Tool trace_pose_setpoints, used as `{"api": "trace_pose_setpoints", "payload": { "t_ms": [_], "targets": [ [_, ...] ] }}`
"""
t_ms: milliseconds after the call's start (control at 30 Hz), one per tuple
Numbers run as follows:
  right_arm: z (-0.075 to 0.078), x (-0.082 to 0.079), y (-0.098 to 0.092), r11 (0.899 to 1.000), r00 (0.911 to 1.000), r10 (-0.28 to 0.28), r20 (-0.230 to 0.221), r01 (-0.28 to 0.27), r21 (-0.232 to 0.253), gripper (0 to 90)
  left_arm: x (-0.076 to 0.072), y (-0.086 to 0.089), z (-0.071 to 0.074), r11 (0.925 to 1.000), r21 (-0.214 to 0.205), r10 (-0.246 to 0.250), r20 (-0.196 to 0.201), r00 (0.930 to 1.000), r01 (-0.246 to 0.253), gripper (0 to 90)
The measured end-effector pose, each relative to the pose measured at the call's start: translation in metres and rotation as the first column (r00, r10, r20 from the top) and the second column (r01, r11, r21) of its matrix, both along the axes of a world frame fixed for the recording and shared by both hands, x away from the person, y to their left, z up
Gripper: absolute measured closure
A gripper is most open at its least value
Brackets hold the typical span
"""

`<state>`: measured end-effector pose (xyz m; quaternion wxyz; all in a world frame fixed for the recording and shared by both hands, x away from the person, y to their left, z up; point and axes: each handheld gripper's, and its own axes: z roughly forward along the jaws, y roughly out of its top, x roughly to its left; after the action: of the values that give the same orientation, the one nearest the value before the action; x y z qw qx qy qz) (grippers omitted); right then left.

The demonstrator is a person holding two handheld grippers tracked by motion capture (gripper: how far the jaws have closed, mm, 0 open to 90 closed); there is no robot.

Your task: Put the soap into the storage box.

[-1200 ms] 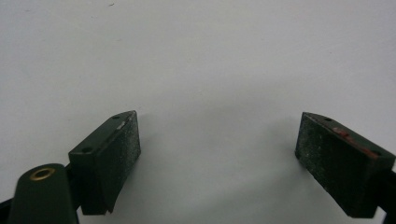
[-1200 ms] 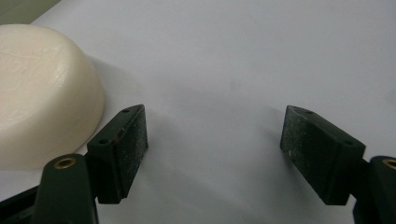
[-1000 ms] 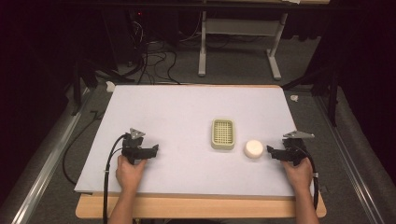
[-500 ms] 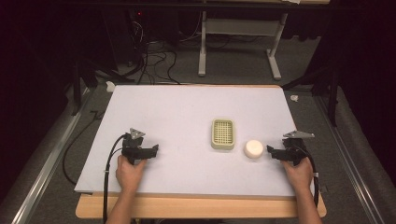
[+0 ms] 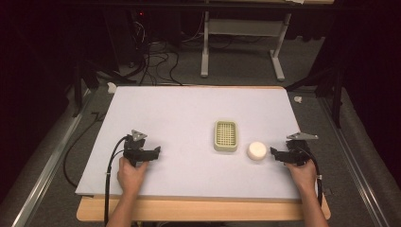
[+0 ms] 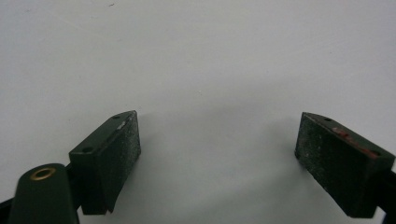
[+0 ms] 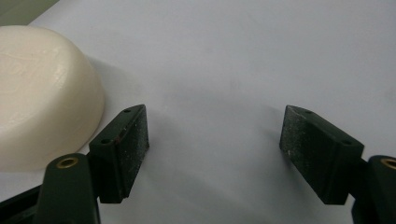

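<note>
Left tongs (image 5: 156, 152): near the desk's (image 5: 189, 109) front edge toward its left corner, held in a hand; the left gripper view (image 6: 217, 149) shows the jaws released and wide apart over bare white surface, nothing between them.
Right tongs (image 5: 273, 152): near the front edge toward the right corner, pointing left at the soap; in the right gripper view (image 7: 215, 140) the jaws stand released with bare desk between them, and they have just been closing.
Soap (image 5: 257, 150): round, cream-white, lying flat just left of the right tongs' tips, apart from them. The right gripper view (image 7: 42, 93) adds a smooth domed top and a shadow at its base; the puck sits outside the left jaw, not between the two.
Dish (image 5: 225, 135): pale green, rectangular with rounded corners and a gridded floor, just beyond and left of the soap, near the desk's middle; seen in the high view.
Floor: grey carpet with cables beyond the far edge.
</note>
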<state>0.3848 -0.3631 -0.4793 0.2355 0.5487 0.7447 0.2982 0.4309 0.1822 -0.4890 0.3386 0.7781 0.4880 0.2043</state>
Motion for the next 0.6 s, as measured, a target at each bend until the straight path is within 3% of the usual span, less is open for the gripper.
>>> {"api": "trace_pose_setpoints", "payload": {
  "t_ms": [133, 267, 600],
  "targets": [
    [0.001, -0.001, 0.001, 1.0, 1.0, -0.001, 0.002, 0.001, 0.013, 26.8, 0.0, 0.0, 0.0, 1.0, 0.0, 0.0, 0.0, 1.0, 0.0, 14.5],
    [0.003, -0.006, 0.001, 0.999, 0.9994, -0.008, 0.034, 0.007, 0.045, 27.1, 0.0, 0.0, 0.0, 1.0, 0.0, 0.0, 0.0, 1.0, 0.0, 14.5],
    [0.011, -0.017, 0.003, 0.998, 0.9972, -0.008, 0.074, 0.003, 0.066, 27.8, 0.0, 0.0, 0.0, 1.0, -0.002, 0.0, 0.0, 1.0, 0.0, 14.4]
  ]
}}
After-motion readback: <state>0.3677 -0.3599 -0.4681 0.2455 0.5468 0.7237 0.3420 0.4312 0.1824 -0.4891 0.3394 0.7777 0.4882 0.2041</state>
